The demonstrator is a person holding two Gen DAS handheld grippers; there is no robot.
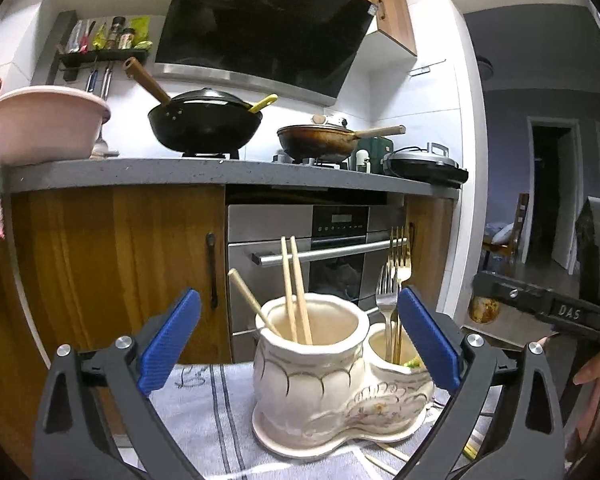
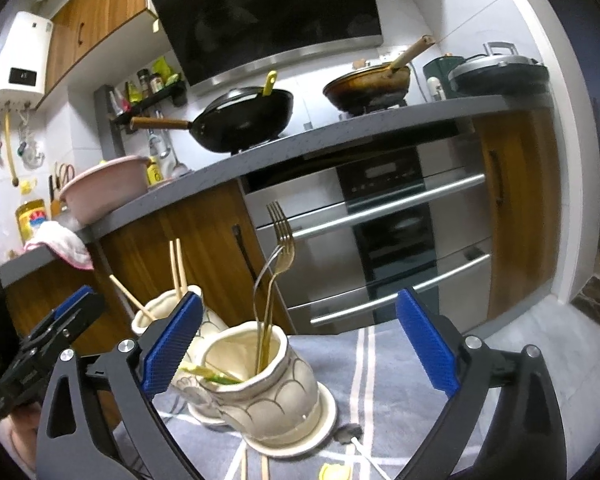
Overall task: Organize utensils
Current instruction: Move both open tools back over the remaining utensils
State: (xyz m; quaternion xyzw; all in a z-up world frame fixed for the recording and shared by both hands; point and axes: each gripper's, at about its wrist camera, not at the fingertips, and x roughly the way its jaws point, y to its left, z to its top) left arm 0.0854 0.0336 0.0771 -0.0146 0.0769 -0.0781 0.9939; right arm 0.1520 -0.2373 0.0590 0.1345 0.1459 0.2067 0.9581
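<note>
Between the ribbed blue pads of the left hand-held gripper (image 1: 298, 340), in the left wrist view, stands a cream glazed holder (image 1: 324, 376) with two round cups joined on one saucer-like base, its sides moulded in scallops with fine gilt lines. The jaws are spread wide and grip nothing. Three pale wooden chopsticks (image 1: 296, 292) lean in the larger cup; a steel fork (image 1: 384, 292) and a gold fork (image 1: 400, 264) stand tines-up in the smaller one. The holder sits on a grey striped cloth (image 1: 212, 408), woven and slightly rumpled. Behind are a grey speckled bench (image 1: 140, 170), a black wok (image 1: 205, 124) with a wooden handle, a brown pan (image 1: 320, 142) and a brushed-steel oven (image 1: 320, 248). The right hand-held gripper (image 1: 548, 308) shows at the right edge, matt black.

From the right wrist view, the right hand-held gripper (image 2: 300, 344) is likewise spread wide and empty, its pads either side of the smaller cup of the holder (image 2: 268, 392). The two forks (image 2: 278, 248) rise from it in slim curved stems, and a green and yellow piece I cannot identify lies at its rim. The chopsticks (image 2: 178, 268) stand in the far cup. More sticks lie flat on the cloth (image 2: 380, 392) by the base. The left hand-held gripper (image 2: 60, 320) shows at the left.
</note>
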